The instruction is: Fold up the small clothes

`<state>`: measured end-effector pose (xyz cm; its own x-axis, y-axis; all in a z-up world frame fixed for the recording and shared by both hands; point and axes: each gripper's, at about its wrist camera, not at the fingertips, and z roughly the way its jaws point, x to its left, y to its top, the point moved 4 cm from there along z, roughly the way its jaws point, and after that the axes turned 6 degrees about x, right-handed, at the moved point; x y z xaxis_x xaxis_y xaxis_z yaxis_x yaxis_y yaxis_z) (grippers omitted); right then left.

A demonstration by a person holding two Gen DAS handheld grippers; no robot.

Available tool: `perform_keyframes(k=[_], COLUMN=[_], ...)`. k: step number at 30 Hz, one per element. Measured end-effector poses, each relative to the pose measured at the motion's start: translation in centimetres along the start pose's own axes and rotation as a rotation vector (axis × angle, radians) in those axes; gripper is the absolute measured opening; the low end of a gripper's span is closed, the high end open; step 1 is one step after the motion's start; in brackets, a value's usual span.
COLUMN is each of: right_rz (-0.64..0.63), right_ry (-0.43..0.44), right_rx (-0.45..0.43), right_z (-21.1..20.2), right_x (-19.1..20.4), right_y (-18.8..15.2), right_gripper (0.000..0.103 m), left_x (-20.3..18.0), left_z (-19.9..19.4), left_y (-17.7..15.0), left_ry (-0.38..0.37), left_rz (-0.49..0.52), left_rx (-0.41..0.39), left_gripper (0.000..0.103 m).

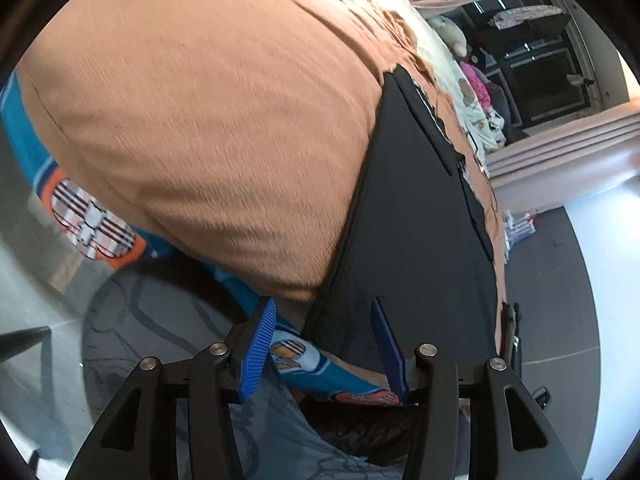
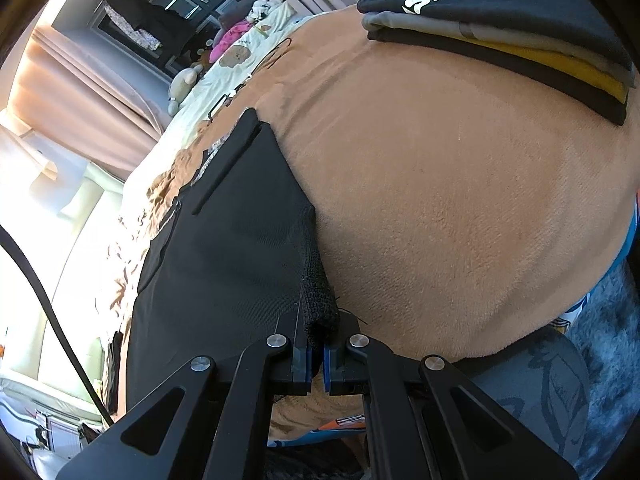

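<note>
A black mesh garment [image 1: 412, 248] lies stretched along the orange blanket [image 1: 208, 120] on the bed. My left gripper [image 1: 324, 344] is open, its blue fingers [image 1: 260, 348] spread on either side of the garment's near corner without closing on it. In the right wrist view the same black garment [image 2: 224, 248] runs away from me. My right gripper [image 2: 317, 354] is shut on its near corner, where the mesh bunches into a small roll [image 2: 320, 300] just above the jaws.
A stack of folded clothes [image 2: 520, 36] in black, grey and yellow sits at the blanket's far right. A blue patterned sheet [image 1: 304, 364] edges the bed. A grey rug [image 1: 160, 320] lies below. Plush toys [image 2: 188, 80] and curtains [image 2: 80, 92] stand beyond.
</note>
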<state>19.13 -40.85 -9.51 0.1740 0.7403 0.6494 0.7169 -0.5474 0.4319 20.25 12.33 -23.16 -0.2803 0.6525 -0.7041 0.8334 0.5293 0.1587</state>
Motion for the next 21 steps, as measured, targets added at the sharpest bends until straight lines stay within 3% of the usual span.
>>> perform_keyframes(k=[6,11,21], right_rz=[-0.005,-0.012,-0.008], right_ry=[0.004,0.001,0.004], right_rx=[0.005,0.004,0.012], right_z=[-0.2,-0.2,0.1], right_x=[-0.2,-0.2,-0.6], right_y=[0.4,0.6,0.6], right_gripper=[0.0,0.0,0.0], left_x=[-0.9,-3.1,-3.4], left_z=[1.3,-0.1,1.5], left_y=[-0.4,-0.4,1.5], left_ry=[-0.1,-0.165,-0.09], left_rz=[0.011,0.078,0.075], left_rx=[0.041,0.014,0.0], left_gripper=[0.051,0.05,0.047])
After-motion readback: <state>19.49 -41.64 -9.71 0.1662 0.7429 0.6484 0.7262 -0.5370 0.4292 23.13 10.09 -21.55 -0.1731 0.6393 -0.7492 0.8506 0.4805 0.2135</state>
